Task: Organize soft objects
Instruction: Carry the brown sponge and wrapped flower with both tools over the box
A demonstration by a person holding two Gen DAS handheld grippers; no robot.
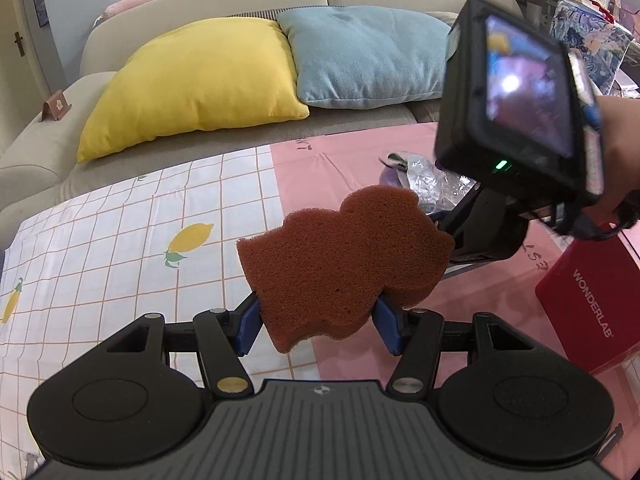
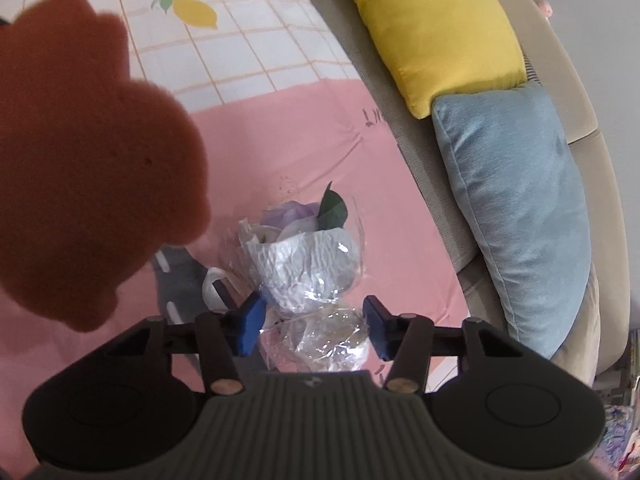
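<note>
My left gripper (image 1: 318, 322) is shut on a brown animal-shaped sponge (image 1: 344, 260) and holds it above the tablecloth; the sponge also fills the left of the right wrist view (image 2: 88, 160). My right gripper (image 2: 314, 330) is open, its blue pads either side of the crinkly clear wrap of a wrapped purple flower (image 2: 304, 252) lying on the pink cloth. In the left wrist view the right gripper's body (image 1: 520, 108) hangs over the flower wrap (image 1: 424, 180).
A sofa (image 1: 40, 140) behind the table holds a yellow cushion (image 1: 200, 84) and a blue cushion (image 1: 368, 56). A red WONDERLAB box (image 1: 592, 300) stands at the right. A grey cloth item (image 2: 180, 284) lies left of the flower. Lemon-print cloth (image 1: 140, 248) covers the left.
</note>
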